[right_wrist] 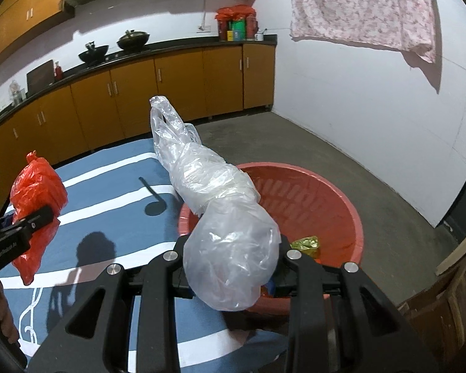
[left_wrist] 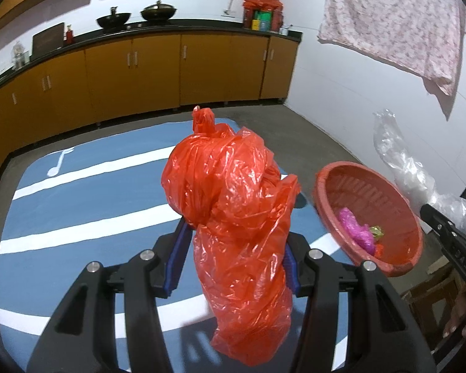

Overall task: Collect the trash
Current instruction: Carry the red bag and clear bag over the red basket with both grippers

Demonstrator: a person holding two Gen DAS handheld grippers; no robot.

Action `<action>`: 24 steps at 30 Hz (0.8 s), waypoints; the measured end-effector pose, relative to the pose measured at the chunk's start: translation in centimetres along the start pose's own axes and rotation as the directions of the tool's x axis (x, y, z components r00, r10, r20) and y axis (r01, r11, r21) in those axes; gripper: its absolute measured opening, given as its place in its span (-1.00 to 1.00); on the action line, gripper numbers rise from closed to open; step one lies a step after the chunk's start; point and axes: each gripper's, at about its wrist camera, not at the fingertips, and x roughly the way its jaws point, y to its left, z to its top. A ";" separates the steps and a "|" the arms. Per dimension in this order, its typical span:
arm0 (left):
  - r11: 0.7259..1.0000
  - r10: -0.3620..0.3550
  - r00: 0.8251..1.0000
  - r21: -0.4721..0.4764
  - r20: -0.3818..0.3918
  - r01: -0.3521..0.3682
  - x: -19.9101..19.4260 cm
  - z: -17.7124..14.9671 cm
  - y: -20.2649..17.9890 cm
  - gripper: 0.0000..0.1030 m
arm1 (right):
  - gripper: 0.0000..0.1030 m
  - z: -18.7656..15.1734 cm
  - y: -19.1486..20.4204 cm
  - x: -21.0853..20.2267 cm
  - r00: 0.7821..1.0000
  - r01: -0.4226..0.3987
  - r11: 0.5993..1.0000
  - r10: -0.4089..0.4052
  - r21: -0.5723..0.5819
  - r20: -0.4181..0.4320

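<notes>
My left gripper (left_wrist: 236,233) is shut on a crumpled red plastic bag (left_wrist: 233,205), which bulges above the blue pads and hangs down below them. To its right the red basket (left_wrist: 329,186) holds a pink wrapper (left_wrist: 355,227) and a gold one (left_wrist: 376,231). My right gripper (right_wrist: 233,258) is shut on a clear plastic bag (right_wrist: 214,205) that sticks up and forward over the near rim of the red basket (right_wrist: 351,214). A gold wrapper (right_wrist: 307,244) lies inside it. In the right wrist view the red bag (right_wrist: 37,189) shows at far left.
A blue mat with white stripes (left_wrist: 87,186) covers the surface under both grippers. Beyond it run grey floor, orange kitchen cabinets (left_wrist: 158,71) and a white wall with a hanging floral cloth (left_wrist: 394,21). A wooden box (right_wrist: 444,304) stands at the right.
</notes>
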 end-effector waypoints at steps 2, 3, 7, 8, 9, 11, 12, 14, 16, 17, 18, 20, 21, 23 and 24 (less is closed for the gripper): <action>1.000 -0.012 1.000 0.011 -0.002 0.012 0.2 0.1 -0.7 -0.01 | -0.40 -0.1 -0.4 0.0 1.000 0.011 1.000 -0.011 0.009 0.001; 1.000 -0.018 1.000 0.016 -0.004 0.018 0.3 0.1 -1.1 -0.01 | -0.40 -0.2 -0.5 0.0 1.000 0.015 1.000 -0.015 0.014 0.001; 0.999 -0.035 0.999 0.036 -0.008 0.036 0.7 0.0 -2.2 -0.01 | -0.40 -0.5 -1.3 0.1 0.999 0.033 0.999 -0.033 0.028 -0.003; 0.998 -0.040 0.999 0.042 -0.009 0.040 0.8 0.0 -2.6 -0.01 | -0.40 -0.6 -1.4 0.1 0.999 0.037 0.999 -0.037 0.030 -0.005; 0.998 -0.044 0.999 0.046 -0.010 0.045 0.9 0.0 -2.8 -0.01 | -0.40 -0.6 -1.5 0.2 0.999 0.042 0.999 -0.042 0.032 -0.006; 0.997 -0.054 0.998 0.052 -0.013 0.054 1.1 0.0 -3.3 -0.01 | -0.40 -0.7 -1.8 0.2 0.999 0.051 0.998 -0.051 0.038 -0.008; 0.997 -0.058 0.998 0.055 -0.014 0.059 1.2 0.0 -3.6 -0.01 | -0.40 -0.7 -2.0 0.2 0.998 0.054 0.998 -0.054 0.042 -0.010; 0.996 -0.068 0.998 0.063 -0.017 0.069 1.4 -0.1 -4.1 -0.01 | -0.40 -0.8 -2.2 0.2 0.998 0.061 0.997 -0.061 0.050 -0.012; 0.994 -0.080 0.997 0.076 -0.020 0.081 1.7 0.0 -4.9 -0.01 | -0.40 -0.8 -2.4 0.3 0.998 0.069 0.996 -0.069 0.057 -0.013; 0.993 -0.085 0.996 0.082 -0.021 0.087 1.8 0.0 -5.3 -0.01 | -0.40 -0.8 -2.5 0.3 0.997 0.072 0.996 -0.071 0.060 -0.014; 0.992 -0.091 0.996 0.088 -0.022 0.093 1.9 0.0 -5.7 -0.01 | -0.40 -0.8 -2.7 0.3 0.997 0.076 0.995 -0.075 0.063 -0.015; 0.989 -0.102 0.995 0.100 -0.023 0.104 2.1 0.1 -6.3 -0.01 | -0.40 -0.8 -3.0 0.4 0.997 0.082 0.994 -0.081 0.070 -0.018; 0.988 -0.109 0.994 0.109 -0.025 0.111 2.3 0.1 -6.8 -0.01 | -0.40 -0.8 -3.2 0.5 0.996 0.087 0.993 -0.085 0.075 -0.021; 0.985 -0.120 0.992 0.121 -0.029 0.122 2.6 0.1 -7.4 -0.01 | -0.40 -0.8 -3.6 0.6 0.995 0.094 0.992 -0.092 0.083 -0.025; 0.984 -0.125 0.992 0.127 -0.033 0.128 2.8 0.1 -7.8 -0.01 | -0.40 -0.9 -3.8 0.7 0.995 0.098 0.991 -0.096 0.088 -0.027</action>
